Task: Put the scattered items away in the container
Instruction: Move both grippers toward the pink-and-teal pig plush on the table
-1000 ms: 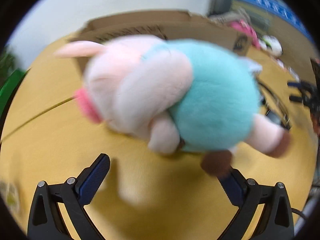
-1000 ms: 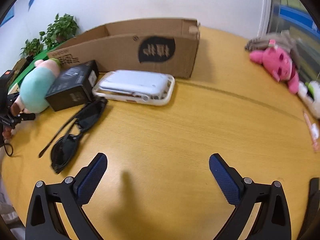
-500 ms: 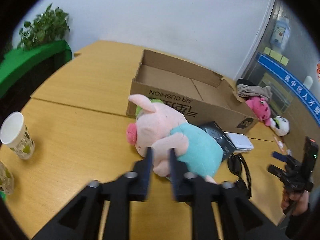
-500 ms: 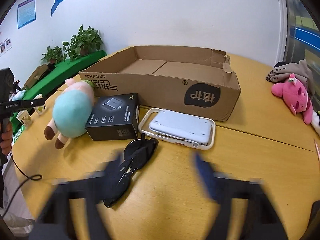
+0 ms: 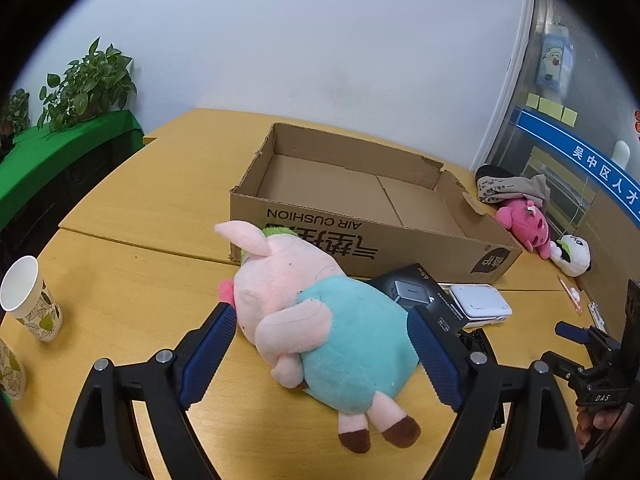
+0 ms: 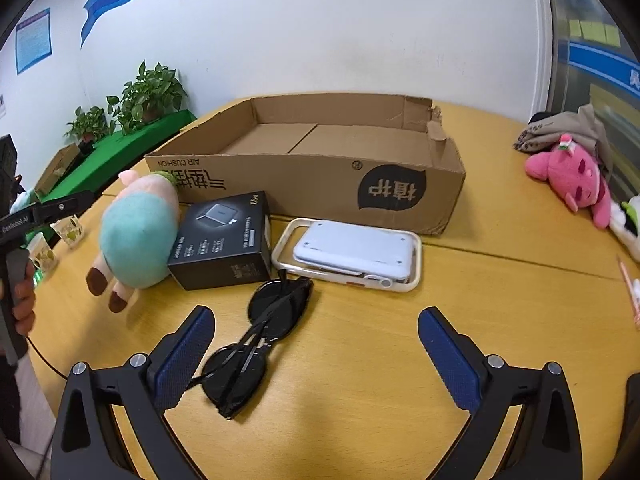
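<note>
A pink pig plush in a teal shirt lies on its side on the yellow table, in front of an open, empty cardboard box. My left gripper hovers back from the pig; its jaws are opening and frame the plush without pressing on it. A black carton leans against the pig, and a white device in a cream frame lies beside it. Black sunglasses rest folded just inside my right gripper's left finger. The right gripper stands open, with nothing gripped.
Two paper cups stand at the table's left edge. A magenta plush under a grey cloth and a white plush lie at the far right. Potted plants sit on a green ledge behind.
The left gripper drew back and up from the pig; its jaws narrowed, then widened again. The right gripper rose, so the box's inside shows. The pig stays on the table.
</note>
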Demonstrator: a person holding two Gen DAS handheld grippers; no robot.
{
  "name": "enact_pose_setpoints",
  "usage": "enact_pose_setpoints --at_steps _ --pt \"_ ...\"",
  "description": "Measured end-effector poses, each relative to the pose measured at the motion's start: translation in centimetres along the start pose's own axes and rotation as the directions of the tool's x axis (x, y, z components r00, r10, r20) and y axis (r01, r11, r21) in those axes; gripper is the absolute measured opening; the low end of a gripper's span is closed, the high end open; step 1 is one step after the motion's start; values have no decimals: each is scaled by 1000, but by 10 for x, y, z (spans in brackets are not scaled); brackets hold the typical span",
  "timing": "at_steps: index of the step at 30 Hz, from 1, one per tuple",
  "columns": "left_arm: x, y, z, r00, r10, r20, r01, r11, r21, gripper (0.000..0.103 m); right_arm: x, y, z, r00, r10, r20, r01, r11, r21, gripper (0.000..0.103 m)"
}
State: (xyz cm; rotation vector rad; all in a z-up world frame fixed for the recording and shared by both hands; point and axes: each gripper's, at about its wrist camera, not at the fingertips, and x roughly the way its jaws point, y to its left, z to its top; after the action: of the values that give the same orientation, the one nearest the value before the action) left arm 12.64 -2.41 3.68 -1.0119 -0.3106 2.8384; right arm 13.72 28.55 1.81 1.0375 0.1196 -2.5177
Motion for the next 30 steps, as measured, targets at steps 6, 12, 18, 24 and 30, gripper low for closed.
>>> enact_pose_setpoints --at_steps 6,12,18,24,30 --pt "1 -1 4 1000 -14 -13 14 999 -29 87 1 6 3 1000 -29 6 29 1000 -10 103" --pt "2 -14 7 1000 -15 -18 15 1000 7 87 -1 13 6 999 -38 11 38 999 -29 103" --pt "5 -22 4 999 -37 -37 38 998 41 87 -1 23 8 1000 -27 7 28 998 -50 103" --pt "4 -24 -3 998 -37 -51 40 997 61 87 1 32 8 1000 -15 -1 15 998 -59 103" --pt "2 -22 -7 998 -39 -48 41 997 58 87 6 37 8 1000 4 -17 -5 999 -54 103"
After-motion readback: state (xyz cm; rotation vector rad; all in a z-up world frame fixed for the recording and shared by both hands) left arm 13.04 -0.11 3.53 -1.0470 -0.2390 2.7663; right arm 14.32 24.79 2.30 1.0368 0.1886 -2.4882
